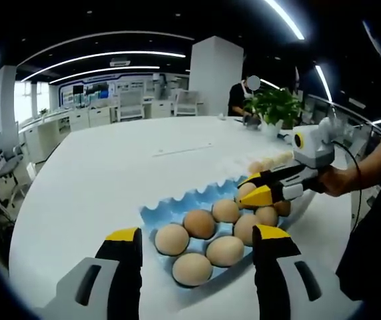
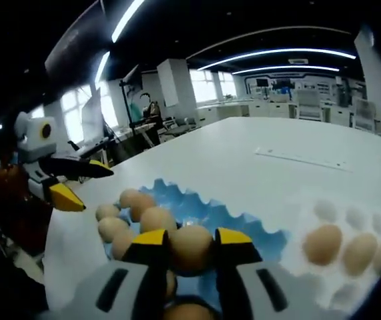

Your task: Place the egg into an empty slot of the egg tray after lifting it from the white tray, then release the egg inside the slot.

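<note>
Brown egg gripped over the blue tray

Blue moulded egg tray (image 1: 170,212) is sitting on the round white table (image 1: 97,173), and I am counting about eight brown eggs in it from the left gripper view. My left gripper (image 1: 198,248) is hanging wide apart and empty just before the tray. My right gripper (image 2: 184,248) is clenching a brown egg (image 2: 190,248) between its yellow-tipped fingers (image 2: 151,239), over the blue tray; whether the egg is touching a slot I cannot tell, since the fingers are hiding its underside. Beside the blue tray, the white tray (image 2: 350,213) is holding two brown eggs (image 2: 322,243) in the right gripper view; its far edge is blurring out. The left gripper view is cutting that tray behind the right gripper.
</note>
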`<action>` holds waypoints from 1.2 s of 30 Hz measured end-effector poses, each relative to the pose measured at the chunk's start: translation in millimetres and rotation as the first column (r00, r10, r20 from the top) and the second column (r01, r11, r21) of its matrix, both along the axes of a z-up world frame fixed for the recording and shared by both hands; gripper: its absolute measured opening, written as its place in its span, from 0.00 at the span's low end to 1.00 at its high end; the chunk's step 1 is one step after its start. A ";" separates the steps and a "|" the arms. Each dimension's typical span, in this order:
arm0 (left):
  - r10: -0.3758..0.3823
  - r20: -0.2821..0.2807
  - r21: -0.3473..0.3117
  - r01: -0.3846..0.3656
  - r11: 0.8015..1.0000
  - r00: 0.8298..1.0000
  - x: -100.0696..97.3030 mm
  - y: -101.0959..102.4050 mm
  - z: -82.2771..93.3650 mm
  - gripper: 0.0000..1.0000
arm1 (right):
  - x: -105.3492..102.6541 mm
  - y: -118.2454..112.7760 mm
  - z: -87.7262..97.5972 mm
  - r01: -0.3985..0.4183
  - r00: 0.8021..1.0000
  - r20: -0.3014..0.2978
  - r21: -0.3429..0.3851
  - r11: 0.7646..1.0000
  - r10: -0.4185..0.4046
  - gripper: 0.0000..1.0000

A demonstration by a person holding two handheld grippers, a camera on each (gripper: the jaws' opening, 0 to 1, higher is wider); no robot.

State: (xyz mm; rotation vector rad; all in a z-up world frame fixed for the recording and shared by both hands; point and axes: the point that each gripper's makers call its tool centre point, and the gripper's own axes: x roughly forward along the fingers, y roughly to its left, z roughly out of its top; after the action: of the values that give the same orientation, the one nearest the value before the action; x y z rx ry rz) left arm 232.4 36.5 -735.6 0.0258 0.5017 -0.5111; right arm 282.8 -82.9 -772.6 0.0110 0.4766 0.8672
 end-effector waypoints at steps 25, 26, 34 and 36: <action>-0.011 0.006 0.000 0.011 1.000 1.000 1.6 -4.4 2.9 0.66 | 0.9 1.4 -1.9 -0.030 0.999 0.012 -0.027 0.999 0.030 0.27; -0.009 0.006 -0.002 0.009 1.000 1.000 1.5 -4.2 3.1 0.66 | 0.7 1.0 -1.9 -0.029 0.999 0.013 -0.026 0.999 0.029 0.27; -0.013 0.004 0.001 0.013 1.000 1.000 -0.3 -4.7 2.6 0.65 | -2.7 -5.3 1.1 -0.014 1.000 0.016 -0.007 1.000 0.014 0.27; -0.013 0.007 0.000 0.013 1.000 1.000 0.0 -4.8 3.5 0.65 | -4.4 -9.3 2.4 -0.008 1.000 0.017 -0.003 1.000 0.008 0.27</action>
State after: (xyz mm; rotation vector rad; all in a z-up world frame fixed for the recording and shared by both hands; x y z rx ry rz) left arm 232.3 31.7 -732.1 0.0305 0.4952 -0.5232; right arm 278.4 -92.2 -770.2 -0.0005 0.4625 0.8741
